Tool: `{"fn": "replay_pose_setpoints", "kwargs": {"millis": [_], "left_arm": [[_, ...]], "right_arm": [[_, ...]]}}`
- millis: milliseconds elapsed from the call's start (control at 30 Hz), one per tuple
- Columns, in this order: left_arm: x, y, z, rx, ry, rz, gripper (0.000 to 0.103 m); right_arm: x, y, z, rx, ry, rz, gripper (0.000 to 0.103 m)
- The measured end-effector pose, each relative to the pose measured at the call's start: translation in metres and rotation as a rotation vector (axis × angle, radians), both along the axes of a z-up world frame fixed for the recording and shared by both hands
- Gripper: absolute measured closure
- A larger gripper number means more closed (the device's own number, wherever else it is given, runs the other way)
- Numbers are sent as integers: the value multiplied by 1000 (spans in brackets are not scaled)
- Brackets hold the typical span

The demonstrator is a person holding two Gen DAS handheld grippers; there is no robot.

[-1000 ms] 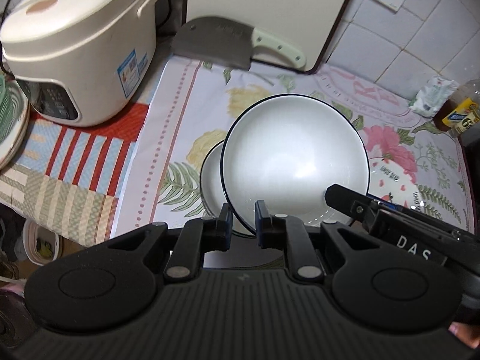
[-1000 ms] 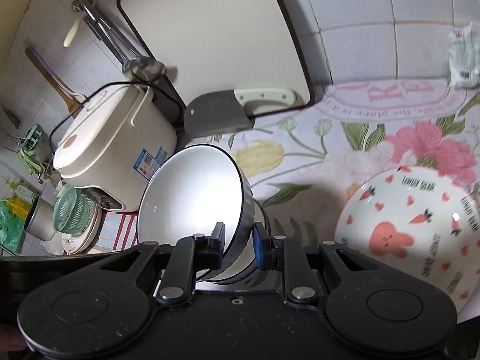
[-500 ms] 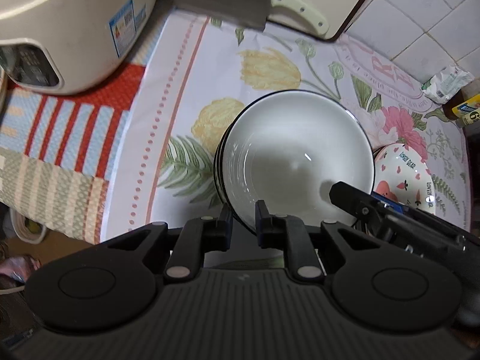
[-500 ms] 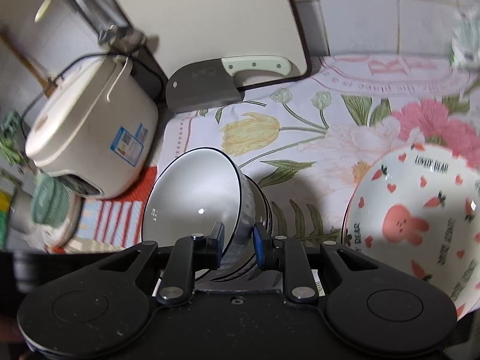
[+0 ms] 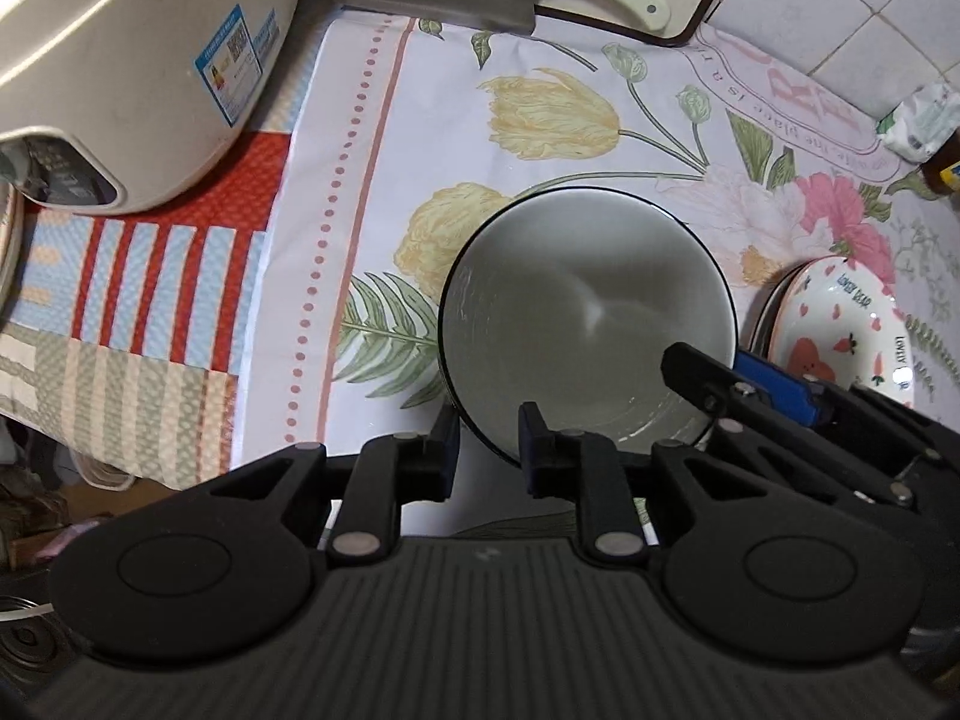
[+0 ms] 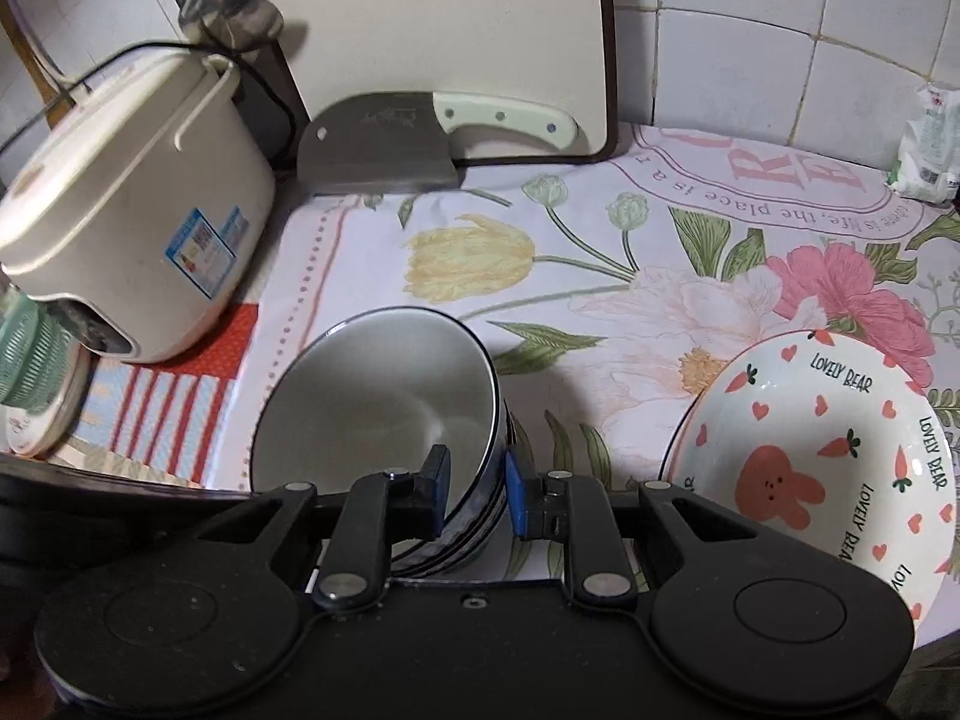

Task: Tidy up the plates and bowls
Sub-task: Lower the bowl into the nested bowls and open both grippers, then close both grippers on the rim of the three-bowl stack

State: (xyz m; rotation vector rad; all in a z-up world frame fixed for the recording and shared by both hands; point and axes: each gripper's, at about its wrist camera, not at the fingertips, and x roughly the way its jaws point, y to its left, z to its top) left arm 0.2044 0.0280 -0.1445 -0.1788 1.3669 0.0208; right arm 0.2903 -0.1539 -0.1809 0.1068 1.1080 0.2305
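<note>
A flowered cloth (image 6: 600, 276) covers the counter (image 5: 312, 6), meeting a red-and-blue striped mat (image 5: 150, 294) at its left edge. Behind, white wall tiles (image 6: 780, 48) with dark grout rise from the counter's back edge. The light is dim and indoor.

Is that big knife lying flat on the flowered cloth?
No: in the right wrist view the cleaver stands on its edge, propped against the cutting board at the wall behind the flowered cloth.
</note>
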Motion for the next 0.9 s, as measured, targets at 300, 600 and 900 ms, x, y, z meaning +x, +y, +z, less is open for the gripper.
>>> {"fn": "replay_pose_setpoints", "kwargs": {"millis": [300,600,900], "left_arm": [[-4,5,18,-5,-47,-6,75],[-28,17,48,-124,-155,-15,75],[-57,15,53,-199,-286,-56,75]], "right_arm": [[-11,-18,12,99,-77,65,75],[-44,-48,37,130,-216,160,50],[-71,-47,39,96,-291,280,39]]}}
